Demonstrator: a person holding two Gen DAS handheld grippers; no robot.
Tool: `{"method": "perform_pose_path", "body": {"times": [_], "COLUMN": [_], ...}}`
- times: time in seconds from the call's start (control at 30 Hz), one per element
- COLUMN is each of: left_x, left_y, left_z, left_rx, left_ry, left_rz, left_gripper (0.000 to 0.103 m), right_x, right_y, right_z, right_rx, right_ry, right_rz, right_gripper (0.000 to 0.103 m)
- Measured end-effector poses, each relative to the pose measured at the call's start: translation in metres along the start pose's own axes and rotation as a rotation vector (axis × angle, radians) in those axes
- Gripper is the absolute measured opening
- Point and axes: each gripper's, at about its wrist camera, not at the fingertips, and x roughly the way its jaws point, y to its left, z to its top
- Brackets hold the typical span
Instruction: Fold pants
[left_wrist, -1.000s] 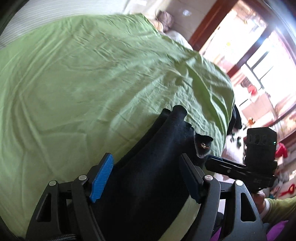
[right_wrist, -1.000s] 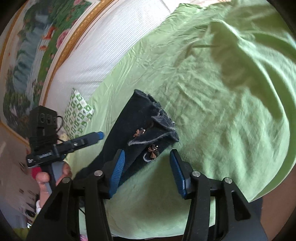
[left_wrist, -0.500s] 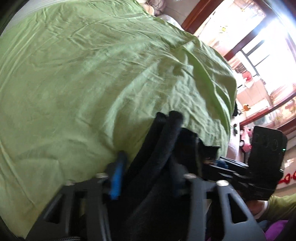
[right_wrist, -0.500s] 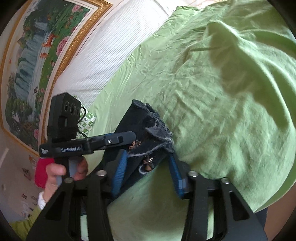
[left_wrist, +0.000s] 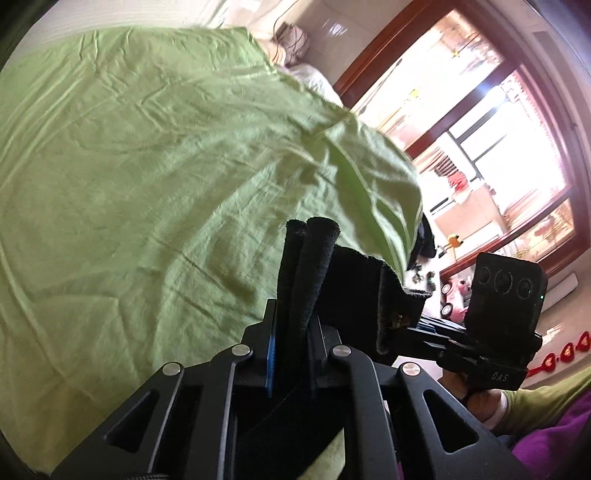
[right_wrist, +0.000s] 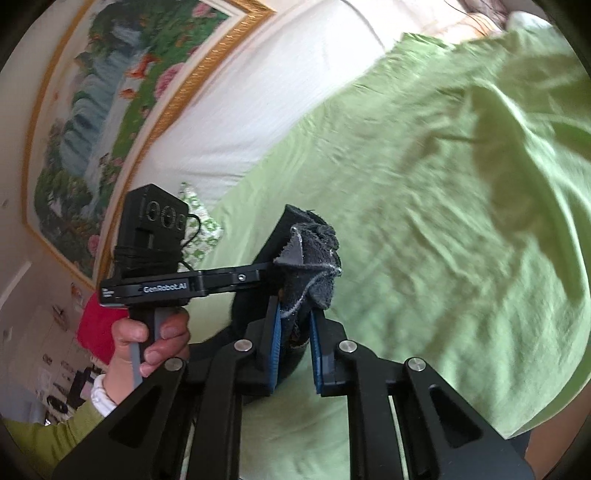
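Green bedsheet (left_wrist: 147, 184) behind, both tools just closed, left tool (left_wrist: 291, 354) and right tool (right_wrist: 295, 332) pinching black pants (left_wrist: 314, 266), pants' lower part hidden.

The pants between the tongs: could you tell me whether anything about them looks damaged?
Yes: the pants have a frayed, ragged hem with pale loose threads, bunched just above the right tongs.

Bed cover (left_wrist: 155, 177): green, wrinkled, spread across the bed.
Painting (right_wrist: 110, 122): waterfall and flowers in a gold frame, hung on the wall.
Pillow (right_wrist: 201, 221): green-and-white patterned, at the bed's edge.
Window (left_wrist: 491, 155): bright, dark wooden frame.
Headboard (right_wrist: 266, 88): white.
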Motion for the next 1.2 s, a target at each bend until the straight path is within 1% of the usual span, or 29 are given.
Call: {"method": "perform_pose_path", "body": {"times": [0.2, 0.4, 0.57, 0.7, 0.83, 0.93, 1.2], "left_x": [-0.030, -0.063, -0.089, -0.108, -0.124, -0.132, -0.139], "left_y": [-0.001, -0.002, 0.008, 0.015, 0.025, 0.035, 0.065], "left_z": [-0.014, -0.034, -0.056, -0.074, -0.093, -0.107, -0.148], "left_rx": [-0.016, -0.028, -0.076, -0.105, -0.132, -0.159, -0.248], "left_ry": [-0.075, -0.160, -0.229, -0.271, -0.305, -0.324, -0.352], "left_rz": [-0.022, -0.027, -0.048, -0.047, -0.043, -0.031, -0.036], "left_gripper": [0.011, 0.011, 0.011, 0.011, 0.011, 0.011, 0.011], "right_x": [-0.002, -0.002, 0.006, 0.022, 0.045, 0.057, 0.092], "right_y": [0.037, 0.060, 0.087, 0.107, 0.119, 0.126, 0.131], "right_z": [0.001, -0.003, -0.009, -0.017, -0.025, -0.030, -0.049], "right_rx": [-0.116, -0.183, -0.246, -0.276, -0.259, -0.264, -0.242], "right_ry": [0.000, 0.020, 0.052, 0.103, 0.181, 0.217, 0.326], "right_rz": [0.032, 0.075, 0.122, 0.169, 0.229, 0.249, 0.275], "right_gripper": [0.015, 0.015, 0.015, 0.015, 0.015, 0.015, 0.015]}}
